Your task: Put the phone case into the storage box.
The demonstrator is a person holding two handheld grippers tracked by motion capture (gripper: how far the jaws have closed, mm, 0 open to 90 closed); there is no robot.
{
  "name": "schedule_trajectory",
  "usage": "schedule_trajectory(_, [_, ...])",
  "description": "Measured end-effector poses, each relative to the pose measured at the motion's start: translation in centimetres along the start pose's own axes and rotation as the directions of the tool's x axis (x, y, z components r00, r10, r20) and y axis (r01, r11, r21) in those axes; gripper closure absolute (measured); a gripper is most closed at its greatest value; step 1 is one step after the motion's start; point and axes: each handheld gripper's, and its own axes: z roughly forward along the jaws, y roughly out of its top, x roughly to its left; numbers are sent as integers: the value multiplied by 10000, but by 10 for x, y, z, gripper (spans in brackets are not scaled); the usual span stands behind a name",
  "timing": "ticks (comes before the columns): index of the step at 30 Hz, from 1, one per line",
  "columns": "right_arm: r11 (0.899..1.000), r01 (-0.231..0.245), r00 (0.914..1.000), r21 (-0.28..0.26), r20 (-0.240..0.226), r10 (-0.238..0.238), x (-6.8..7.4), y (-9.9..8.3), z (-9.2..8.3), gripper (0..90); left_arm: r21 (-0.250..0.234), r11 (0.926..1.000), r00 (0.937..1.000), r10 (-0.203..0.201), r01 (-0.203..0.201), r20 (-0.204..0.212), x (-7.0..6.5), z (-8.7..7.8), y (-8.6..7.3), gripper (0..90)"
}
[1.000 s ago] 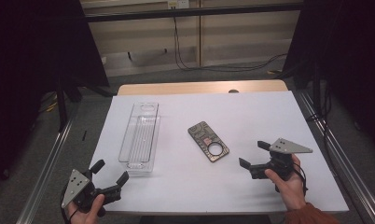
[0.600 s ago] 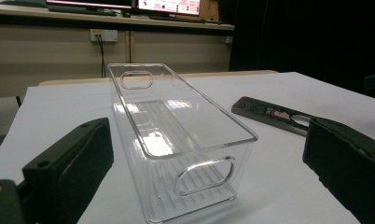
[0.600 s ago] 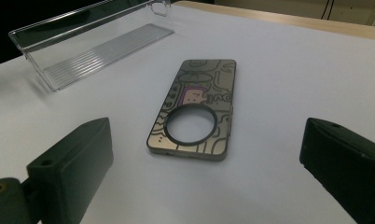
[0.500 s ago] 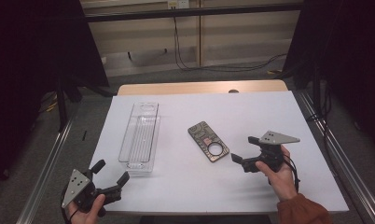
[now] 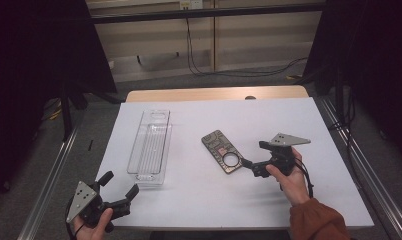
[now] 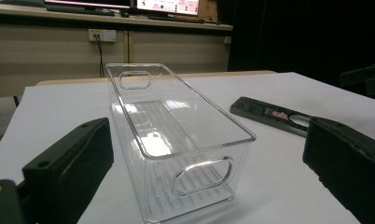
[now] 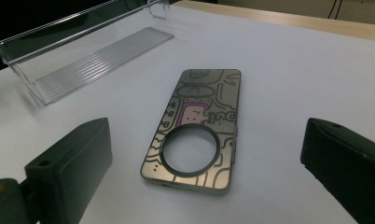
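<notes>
The right claw, jaws apart, reached for the phone case on the white table — next, probably straddling and closing on it — while the left claw waited open.

Glossy clear plastic bin with ribbed floor; phone case in shiny, metallic-looking finish with printed pattern and dark ring; matt white table cover, smooth; matt black gripper jaws; bare wood table edge.

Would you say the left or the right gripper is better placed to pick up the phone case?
Right: the right gripper is open beside the phone case; the left gripper sits by the table's near edge, before the bin.
</notes>
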Motion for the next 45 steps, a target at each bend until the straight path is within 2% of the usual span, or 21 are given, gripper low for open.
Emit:
schedule_trajectory(4, [9999,102,9999,69,-53,-102,0,0,5,18,-12,10000,10000,-21,21,-47,0,0,0,18])
schedule_trajectory(11, [10000,44,9998,-24,172,-44,-2,9,7,12,-37,10000,10000,-7,7,-59,0,0,0,18])
schedule_trajectory(20, [9999,122,9999,-89,-13,-122,1,24,22,12,-85,9999,10000,-85,84,-40,0,-2,1,18])
schedule_trajectory(27, [9993,257,9996,284,-95,-254,5,33,34,13,-101,9999,10000,-93,93,25,0,0,0,18])
schedule_trajectory(31, [9959,145,9991,892,-404,-109,2,33,44,29,-70,10000,10000,-63,63,70,0,-1,0,18])
schedule_trajectory(32, [9942,222,9995,1052,-247,-197,2,36,47,25,-53,10000,10000,-32,33,36,0,-1,0,17])
schedule_trajectory(35, [9934,270,9993,1113,-271,-241,3,40,49,25,-58,10000,10000,-14,14,-12,-1,-1,1,18])
schedule_trajectory(42, [9864,361,9992,1603,-246,-326,1,48,59,25,-66,10000,10000,-30,30,-30,0,-2,1,17])
schedule_trajectory(45, [9769,319,9989,2112,-407,-239,-1,50,63,33,-48,10000,10000,-25,25,7,0,-1,0,18])
